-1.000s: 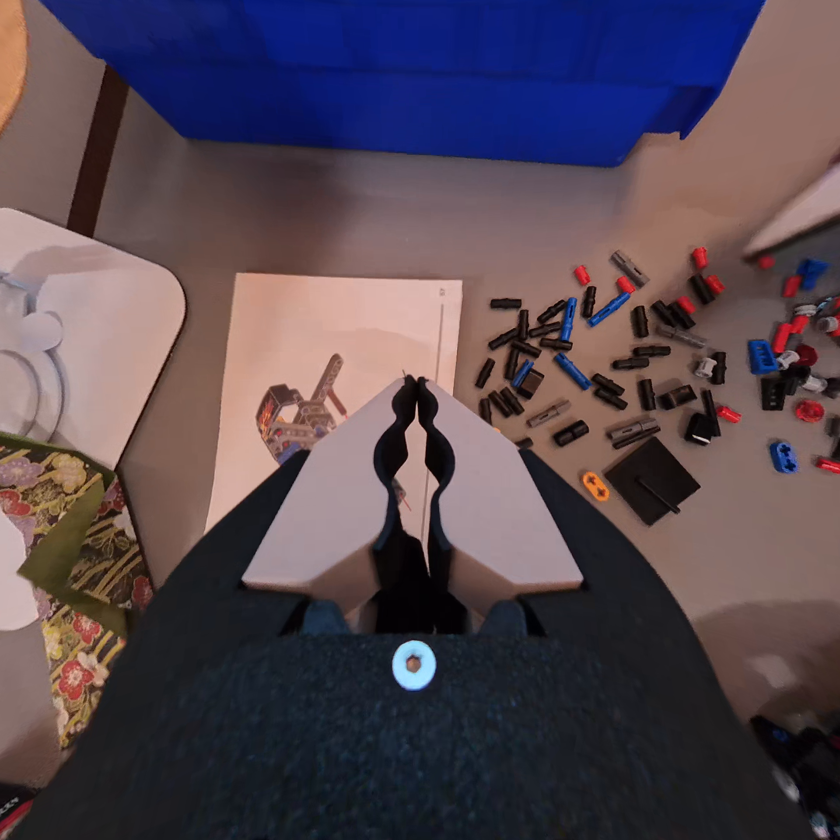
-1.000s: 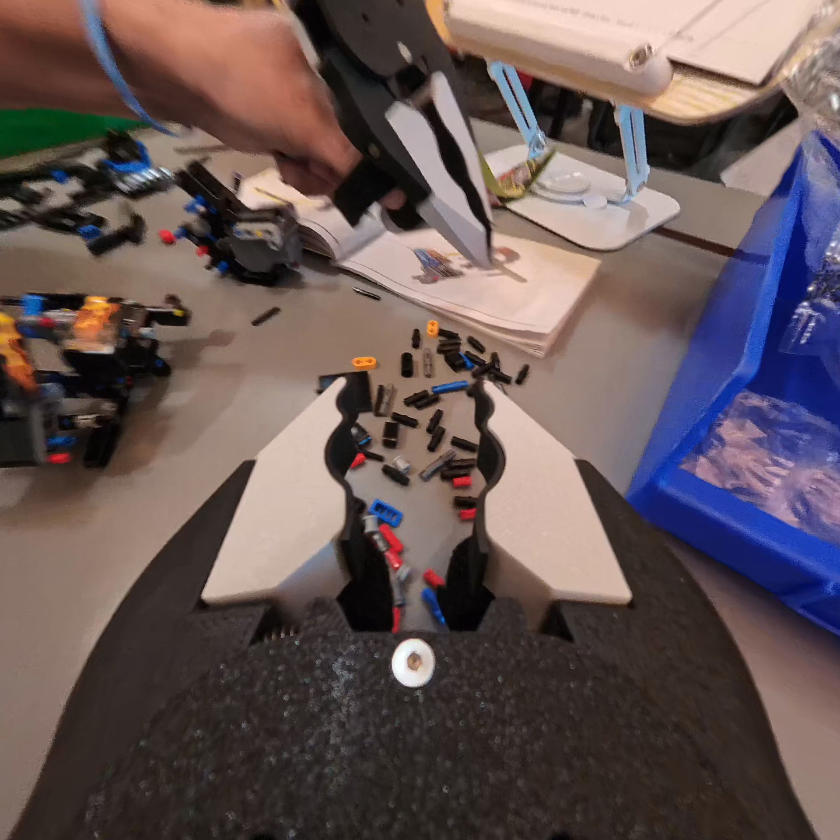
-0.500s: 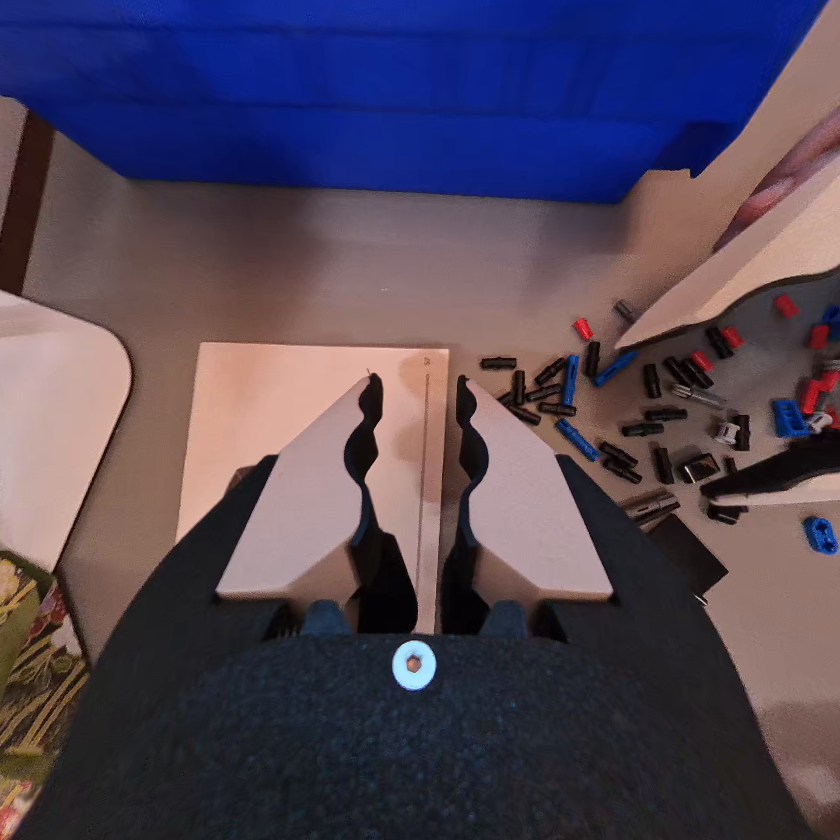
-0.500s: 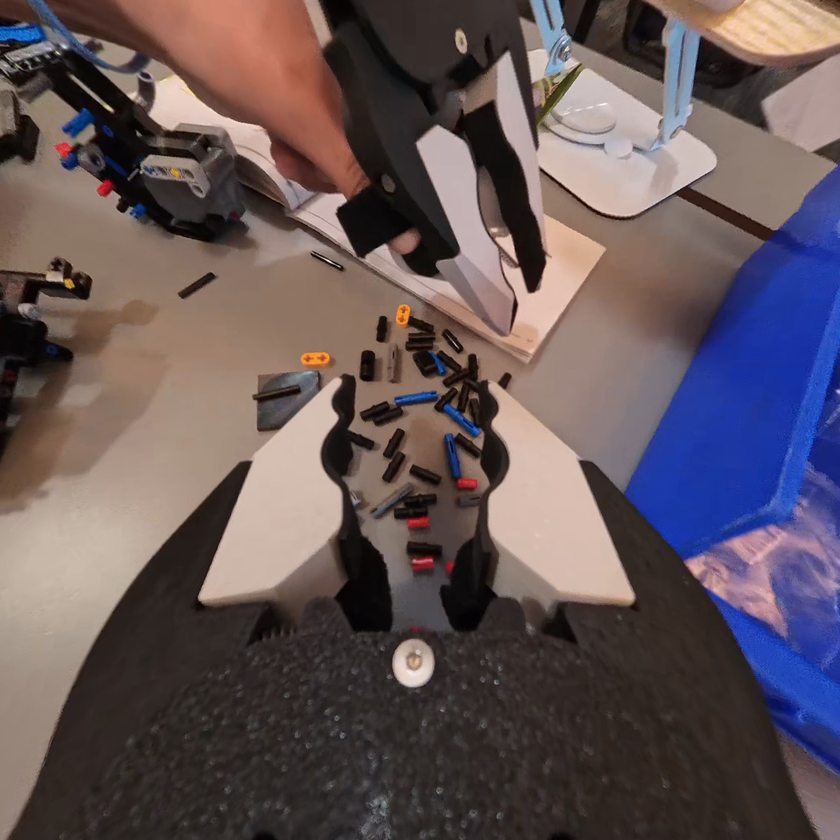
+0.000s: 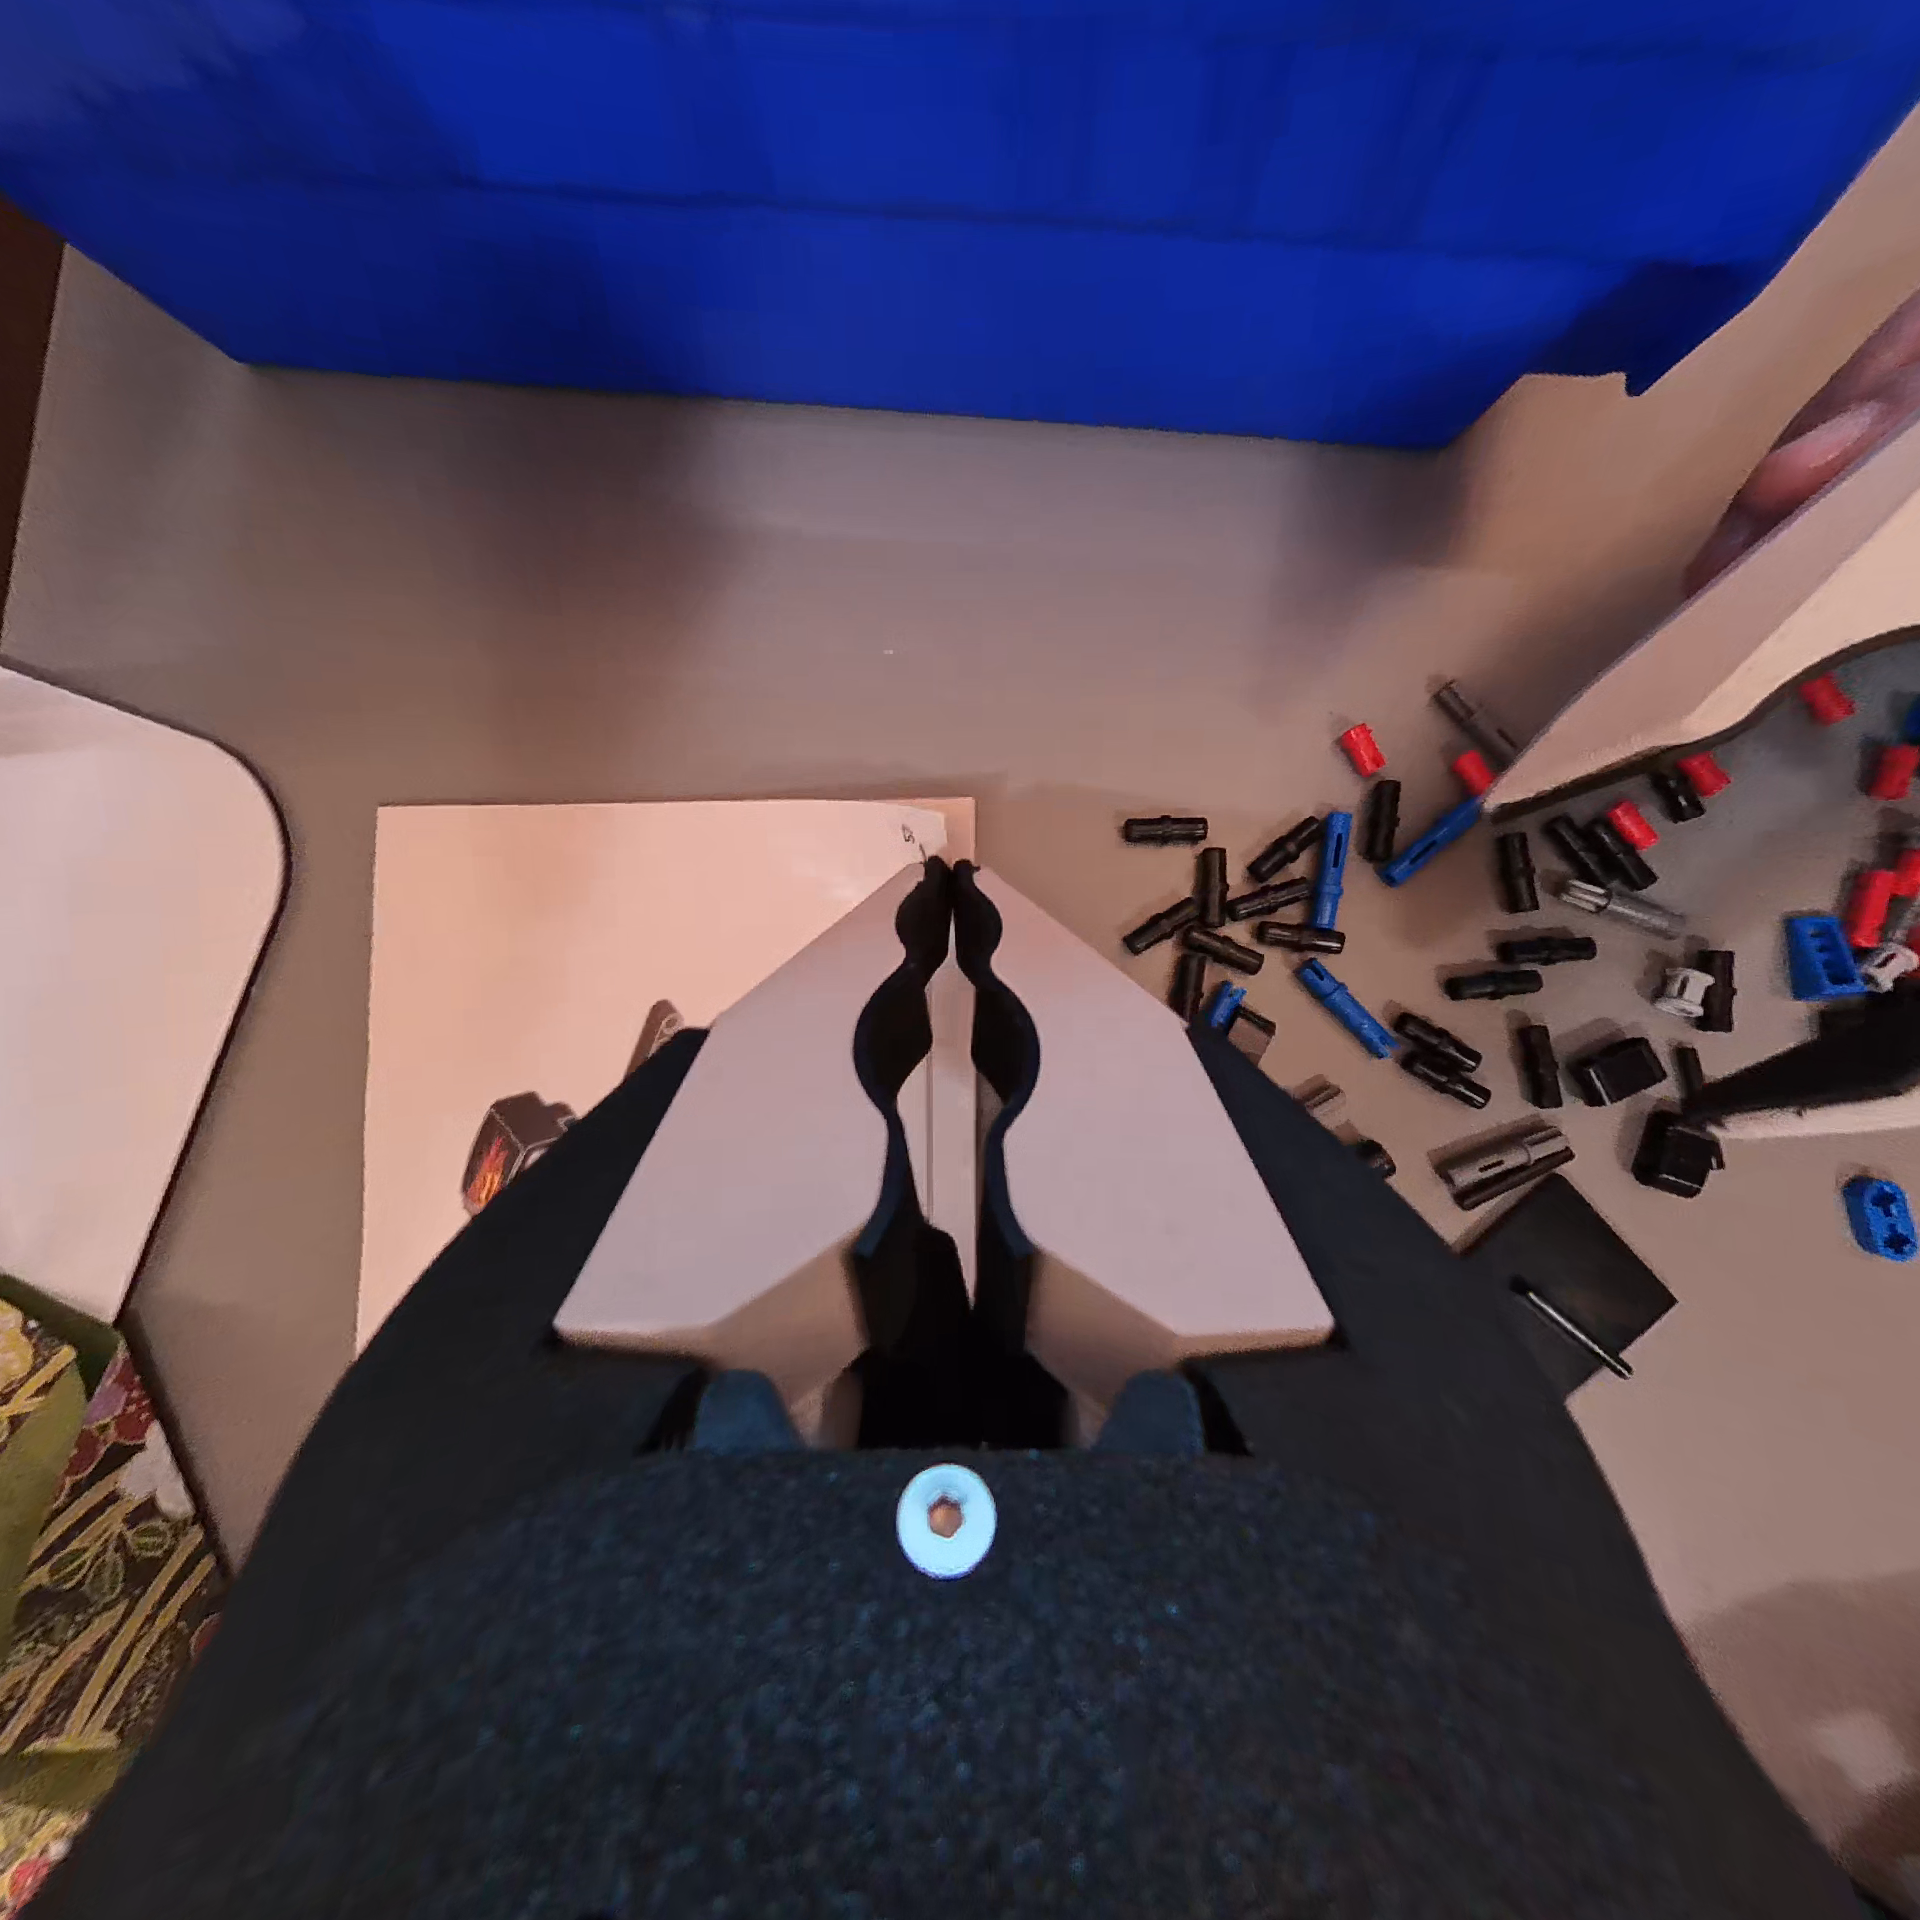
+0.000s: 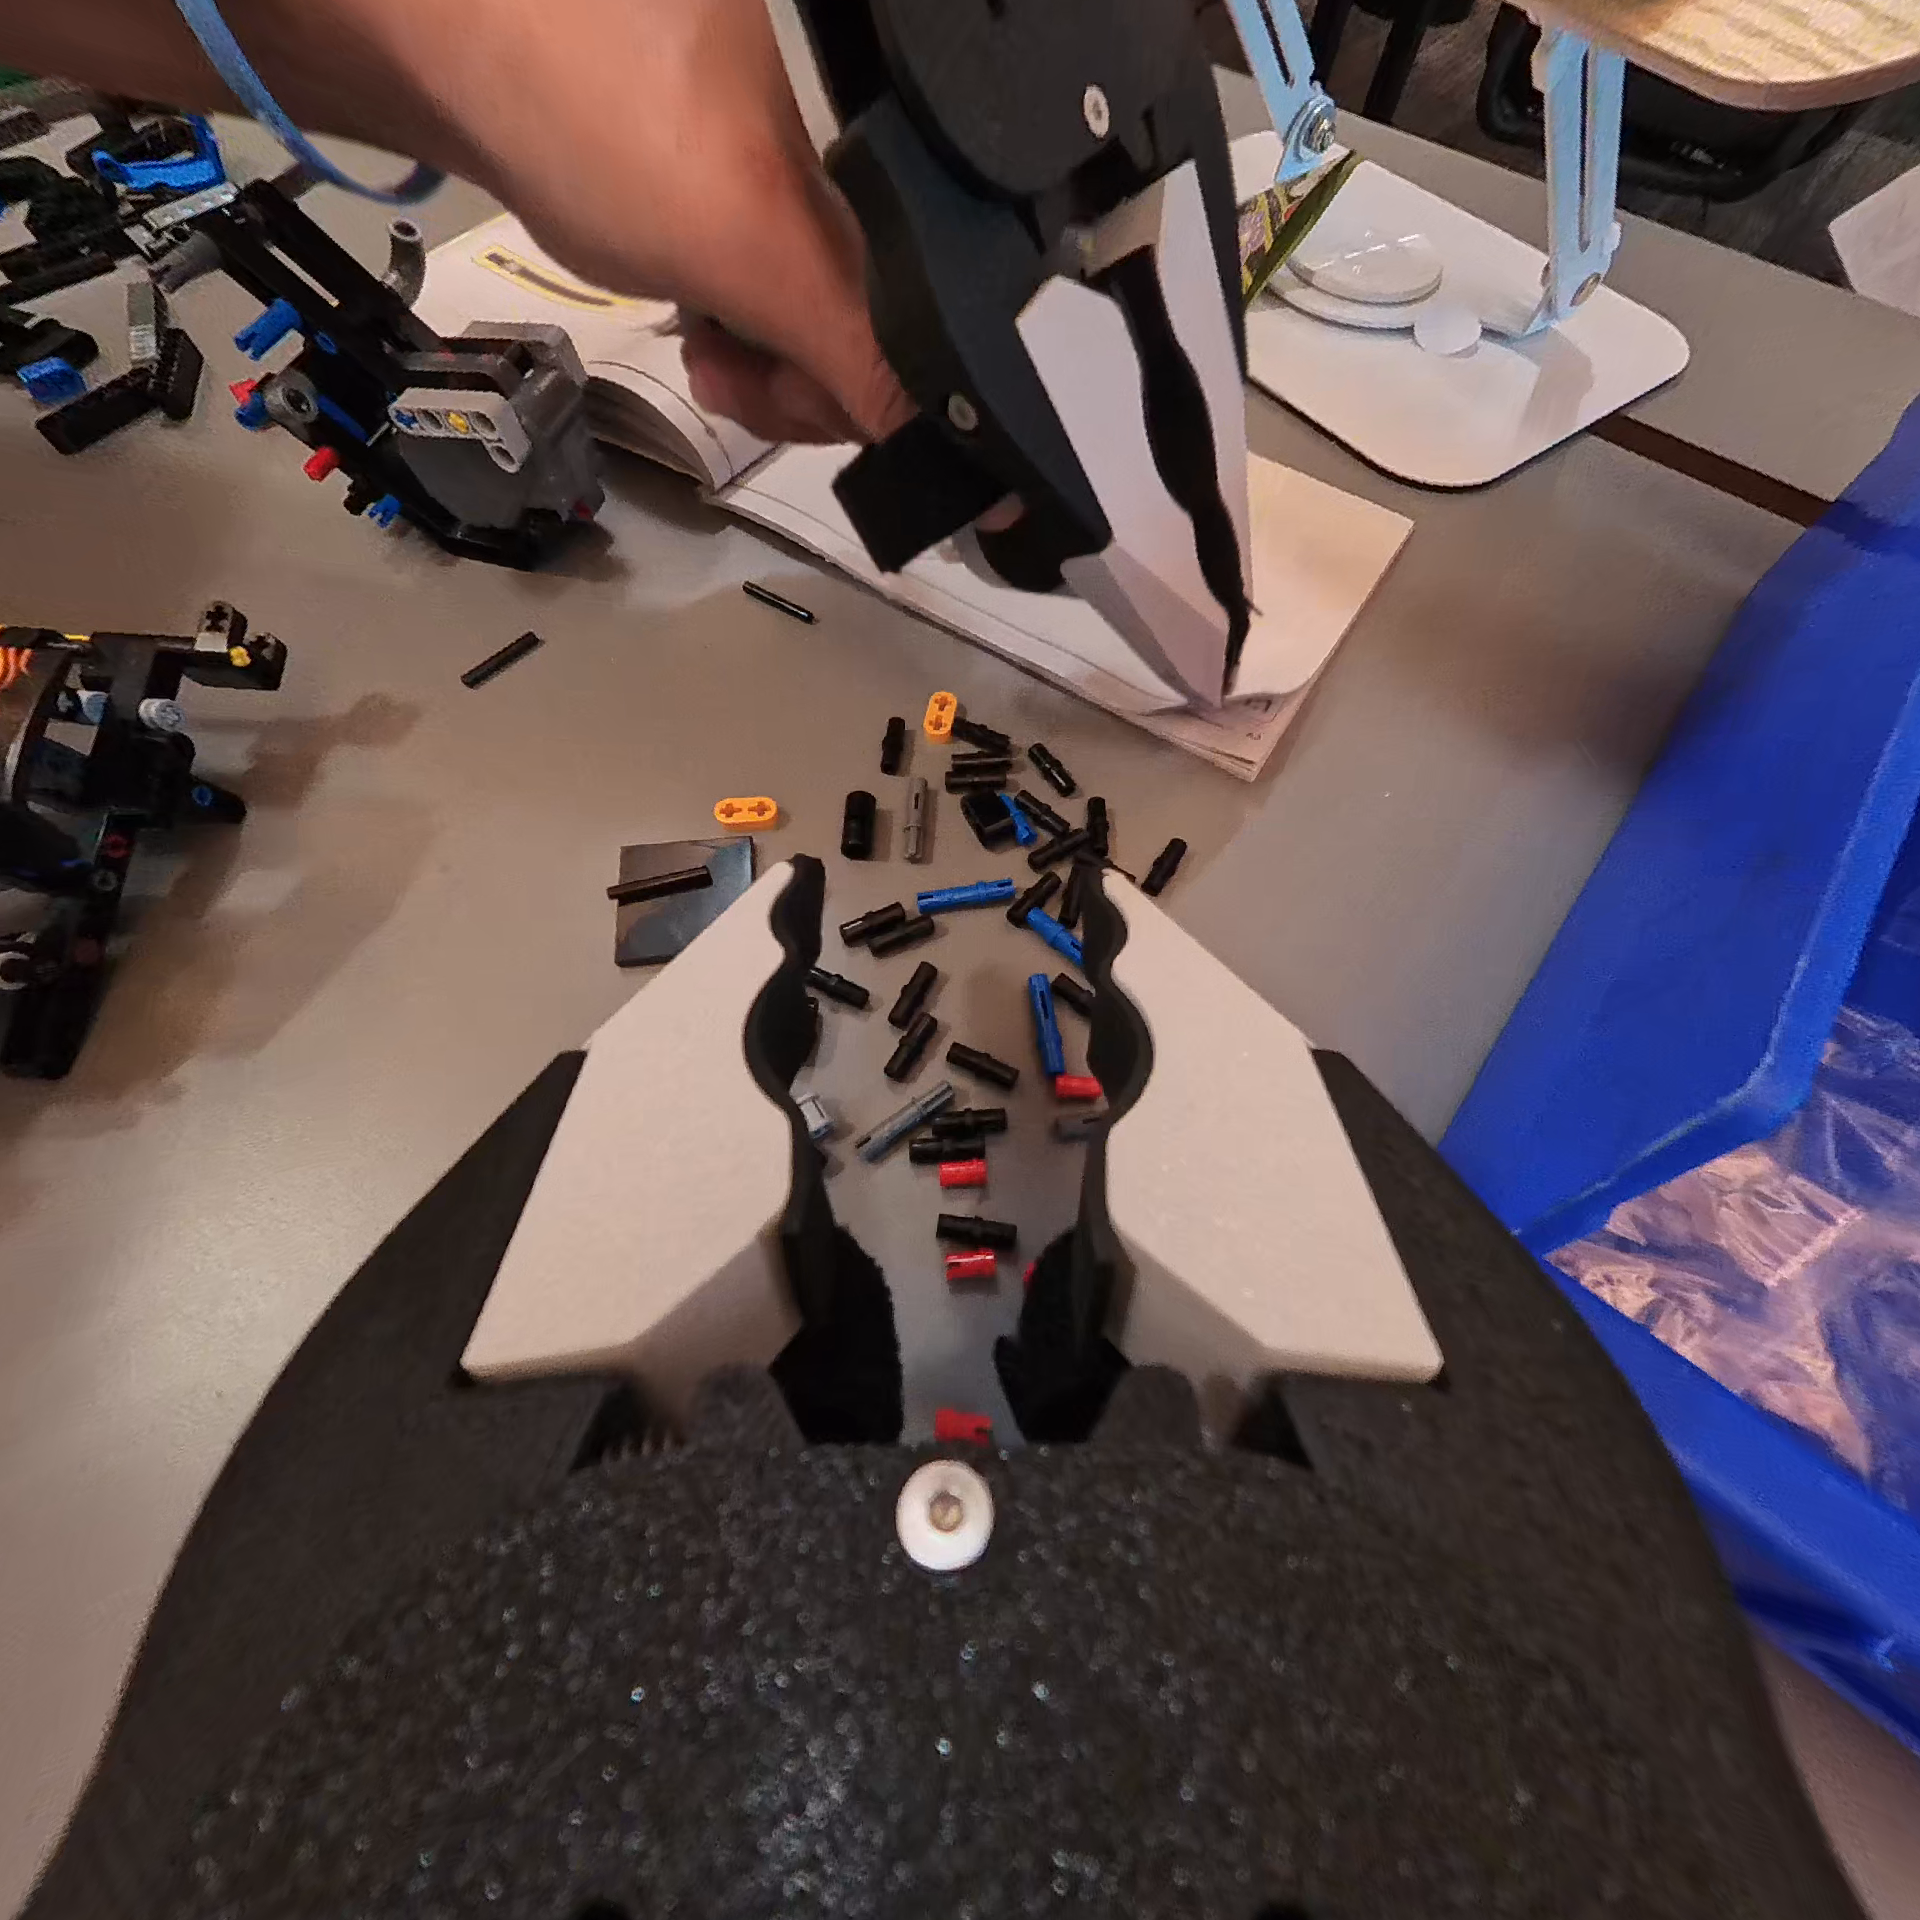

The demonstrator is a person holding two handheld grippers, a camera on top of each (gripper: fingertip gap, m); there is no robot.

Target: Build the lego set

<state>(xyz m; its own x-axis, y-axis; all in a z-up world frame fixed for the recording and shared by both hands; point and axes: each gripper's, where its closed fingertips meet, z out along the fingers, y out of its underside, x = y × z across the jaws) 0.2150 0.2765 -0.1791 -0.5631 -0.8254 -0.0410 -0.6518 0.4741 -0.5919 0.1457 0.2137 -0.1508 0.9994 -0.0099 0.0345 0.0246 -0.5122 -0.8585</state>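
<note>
An open instruction booklet (image 5: 644,987) lies on the grey table; it also shows in the right wrist view (image 6: 1320,561). My left gripper (image 5: 951,868) is shut at the booklet's far right corner, and in the right wrist view (image 6: 1231,665) its tips pinch the slightly lifted page corner. Several loose black, blue and red pins (image 6: 956,1039) are scattered beside the booklet, also in the left wrist view (image 5: 1351,935). My right gripper (image 6: 956,883) is open and empty, low over the pins; it enters the left wrist view from the right (image 5: 1600,961).
A blue bin (image 6: 1714,935) stands right of the pins and fills the back of the left wrist view (image 5: 935,208). Two part-built models (image 6: 447,416) (image 6: 83,810) sit left. A black flat tile (image 6: 675,894), orange links (image 6: 745,810), a white stand base (image 6: 1455,343) and patterned cloth (image 5: 62,1507) are nearby. Some 10 cm of space lies between my two pairs of fingers.
My left gripper moved to the booklet's far corner, opened, then shut on the page corner. My right gripper moved forward over the pins and stayed open.
</note>
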